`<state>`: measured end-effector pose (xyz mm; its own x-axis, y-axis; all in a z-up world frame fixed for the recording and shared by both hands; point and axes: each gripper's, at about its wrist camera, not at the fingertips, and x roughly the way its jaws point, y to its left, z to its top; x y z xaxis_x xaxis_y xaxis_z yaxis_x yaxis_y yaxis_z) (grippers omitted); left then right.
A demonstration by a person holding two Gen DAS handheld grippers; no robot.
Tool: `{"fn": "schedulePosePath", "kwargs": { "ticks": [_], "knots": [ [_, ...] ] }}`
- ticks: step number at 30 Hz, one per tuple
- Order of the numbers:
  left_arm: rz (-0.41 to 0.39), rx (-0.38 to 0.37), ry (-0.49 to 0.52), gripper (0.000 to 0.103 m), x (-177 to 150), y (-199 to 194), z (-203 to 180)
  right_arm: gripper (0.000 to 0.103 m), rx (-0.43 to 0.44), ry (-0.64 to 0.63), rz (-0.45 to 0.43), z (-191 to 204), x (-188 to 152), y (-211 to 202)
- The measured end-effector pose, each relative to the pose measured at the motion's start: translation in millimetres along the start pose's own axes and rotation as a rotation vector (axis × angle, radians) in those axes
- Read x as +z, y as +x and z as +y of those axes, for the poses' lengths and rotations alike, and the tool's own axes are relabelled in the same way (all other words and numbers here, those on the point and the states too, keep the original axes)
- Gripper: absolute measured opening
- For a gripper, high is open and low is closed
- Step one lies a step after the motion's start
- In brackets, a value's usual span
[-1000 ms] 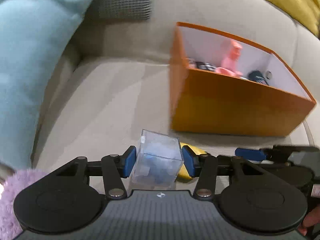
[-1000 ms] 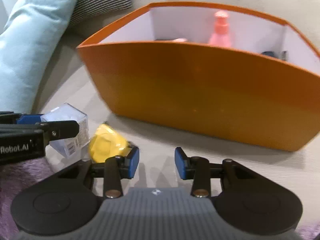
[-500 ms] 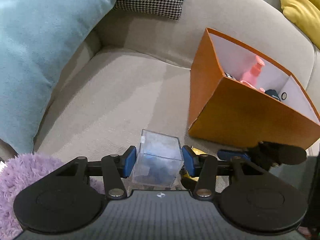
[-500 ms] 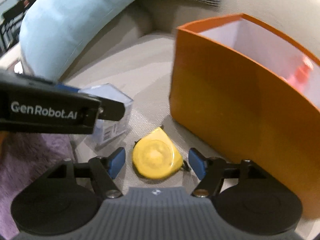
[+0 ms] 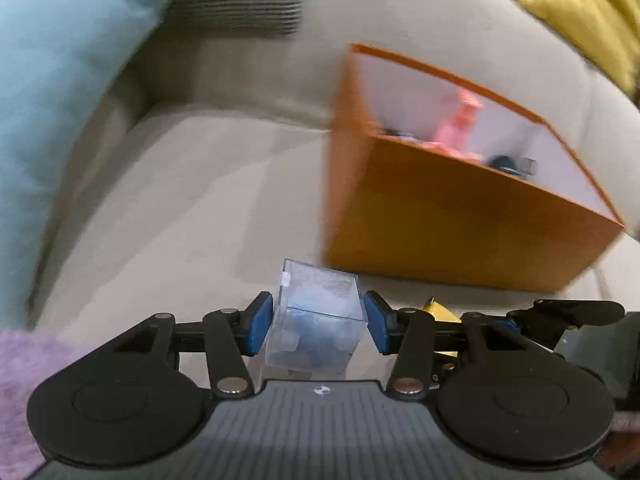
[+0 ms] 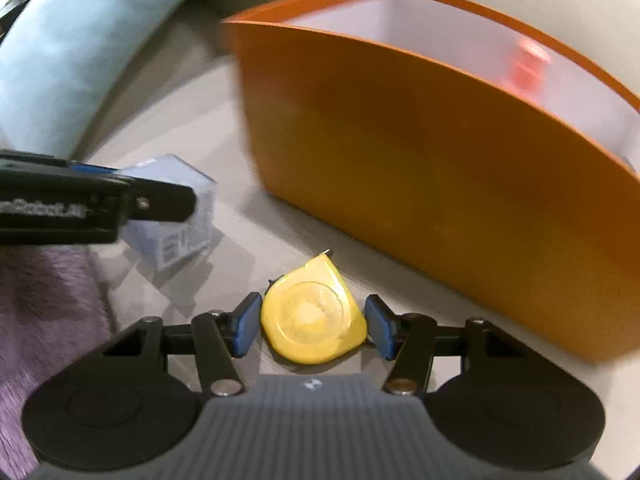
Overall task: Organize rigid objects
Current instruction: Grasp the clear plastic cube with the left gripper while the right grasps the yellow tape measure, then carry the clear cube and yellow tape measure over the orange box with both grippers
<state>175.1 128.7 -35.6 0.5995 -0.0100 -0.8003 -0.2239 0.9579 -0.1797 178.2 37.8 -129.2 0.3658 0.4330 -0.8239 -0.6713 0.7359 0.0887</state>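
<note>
Now the left gripper (image 5: 318, 318) is clamping the clear cube (image 5: 316, 322) while the right gripper (image 6: 310, 324) is closing around, not yet touching, the yellow tape measure (image 6: 314, 316) on the sofa seat (image 5: 192, 200).

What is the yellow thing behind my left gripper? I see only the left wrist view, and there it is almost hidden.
Observer: It is a yellow tape measure, lying flat on the sofa seat in front of the orange box.
Operator: Is the right gripper near it?
Observer: Yes. The right gripper has it between its jaws, which are closing; a firm grip is not yet visible.
Operator: Is there anything on my clear box?
Observer: The clear box carries a printed label on the side facing the right camera.
</note>
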Motion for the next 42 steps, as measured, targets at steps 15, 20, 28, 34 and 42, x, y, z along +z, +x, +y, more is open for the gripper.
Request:
{"fn": "schedulePosePath", "kwargs": {
  "ticks": [15,20,28,34,42],
  "knots": [
    [0.083,-0.076,0.105,0.056,-10.6,25.2,-38.1,0.059,-0.040,0.145,0.019,-46.6,-32.5,-27.3],
    [0.095,-0.062,0.106,0.058,-12.3,24.9,-40.1,0.067,-0.025,0.111,0.012,-40.1,-27.5,-27.3],
    [0.087,-0.040,0.112,0.061,-14.4,26.5,-41.9,0.064,0.016,-0.049,-0.001,-42.5,-21.3,-20.1],
    [0.073,-0.042,0.112,0.056,-13.7,30.1,-43.4,0.057,0.031,-0.088,-0.006,-38.7,-27.2,-14.9],
    [0.037,-0.062,0.123,0.056,-17.7,15.6,-39.2,0.053,0.034,-0.037,-0.030,-45.9,-31.7,-20.9]
  ]
}}
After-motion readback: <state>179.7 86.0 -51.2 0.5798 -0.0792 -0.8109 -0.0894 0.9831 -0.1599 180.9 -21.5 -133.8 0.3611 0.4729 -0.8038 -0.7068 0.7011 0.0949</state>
